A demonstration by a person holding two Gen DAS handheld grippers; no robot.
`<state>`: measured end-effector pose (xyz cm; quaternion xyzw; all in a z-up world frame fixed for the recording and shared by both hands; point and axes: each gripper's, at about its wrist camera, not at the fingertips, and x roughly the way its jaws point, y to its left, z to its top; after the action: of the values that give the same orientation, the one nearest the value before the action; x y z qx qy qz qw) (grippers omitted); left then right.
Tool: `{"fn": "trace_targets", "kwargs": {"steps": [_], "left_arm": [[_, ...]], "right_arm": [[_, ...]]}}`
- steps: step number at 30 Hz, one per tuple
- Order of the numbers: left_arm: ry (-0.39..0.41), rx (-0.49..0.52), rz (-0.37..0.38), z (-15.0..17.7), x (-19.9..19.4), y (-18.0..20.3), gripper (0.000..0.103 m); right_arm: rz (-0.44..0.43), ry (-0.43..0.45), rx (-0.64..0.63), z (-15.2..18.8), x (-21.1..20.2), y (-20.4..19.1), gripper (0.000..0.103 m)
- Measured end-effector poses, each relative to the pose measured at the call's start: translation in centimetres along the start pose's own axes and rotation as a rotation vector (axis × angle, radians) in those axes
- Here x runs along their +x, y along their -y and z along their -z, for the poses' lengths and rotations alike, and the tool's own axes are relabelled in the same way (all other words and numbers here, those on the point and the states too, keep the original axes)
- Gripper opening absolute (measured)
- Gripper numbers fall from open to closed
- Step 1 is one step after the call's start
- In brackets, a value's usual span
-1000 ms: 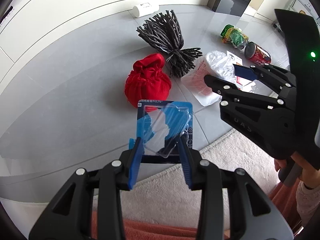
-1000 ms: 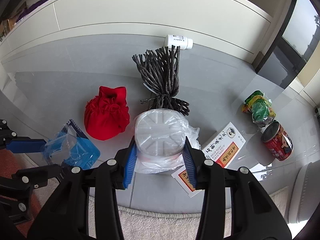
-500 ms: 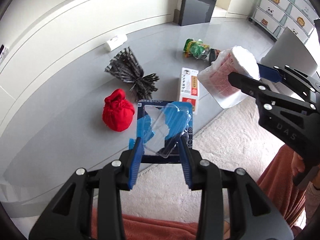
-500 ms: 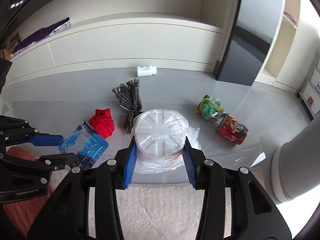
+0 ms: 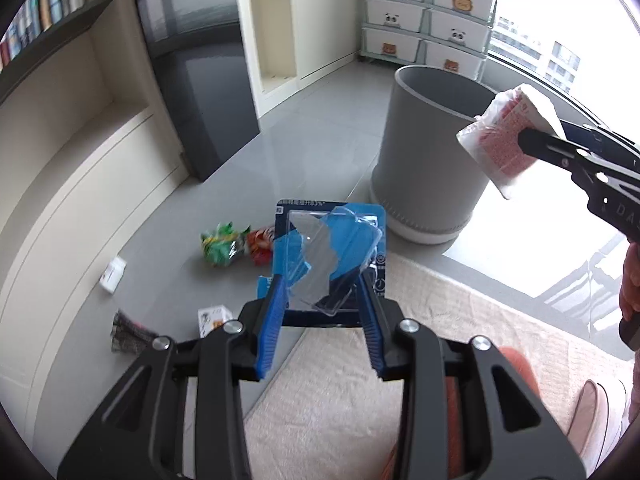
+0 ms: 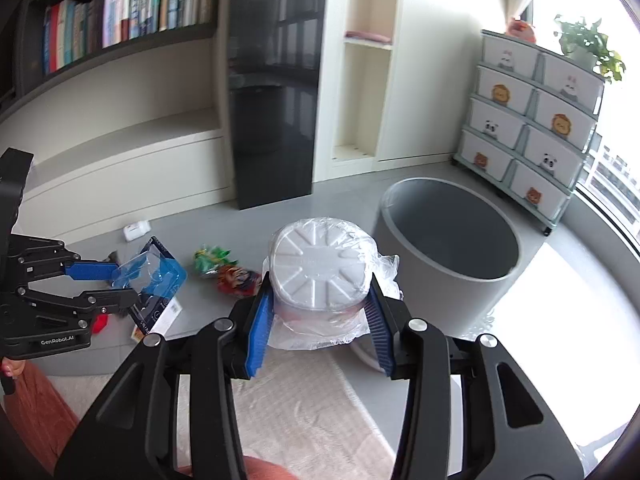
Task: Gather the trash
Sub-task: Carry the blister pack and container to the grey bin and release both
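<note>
Trash in hand looks light: left gripper (image 5: 324,312) clamps a stiff, slippery blister pack (image 5: 330,256) at its lower edge short of the grey bin (image 6: 452,240), right gripper (image 6: 318,312) squeezes a crushable plastic-wrapped foam bowl (image 6: 320,264) beside its rim.

Hidden and cut-off parts

The blister pack (image 5: 329,258) covered part of the red can (image 5: 261,245); the dark tassel bundle (image 5: 127,330) was blurred, the small box (image 5: 213,319) half hidden behind the left gripper (image 5: 322,322), and its print unreadable.

a home living room: bookshelf (image 6: 120,20), rug (image 5: 420,340), animal-faced drawer unit (image 6: 532,136).
</note>
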<state>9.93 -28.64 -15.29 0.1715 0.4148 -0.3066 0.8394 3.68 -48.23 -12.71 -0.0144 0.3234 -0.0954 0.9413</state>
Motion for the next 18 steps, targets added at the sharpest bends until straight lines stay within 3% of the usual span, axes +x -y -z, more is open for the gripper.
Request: {"fn": "trace_targets", "kwargs": {"steps": [7, 18], "left_arm": [[0.08, 0.142, 0.074, -9.5, 1.4, 7.7, 0.037], [0.105, 0.222, 0.134, -17.8, 6.4, 13.1, 0.037]], "right_arm": [[0.12, 0.057, 0.052, -4.2, 0.1, 9.5, 0.042], [0.152, 0.059, 0.085, -8.2, 4.6, 16.0, 0.042]]}}
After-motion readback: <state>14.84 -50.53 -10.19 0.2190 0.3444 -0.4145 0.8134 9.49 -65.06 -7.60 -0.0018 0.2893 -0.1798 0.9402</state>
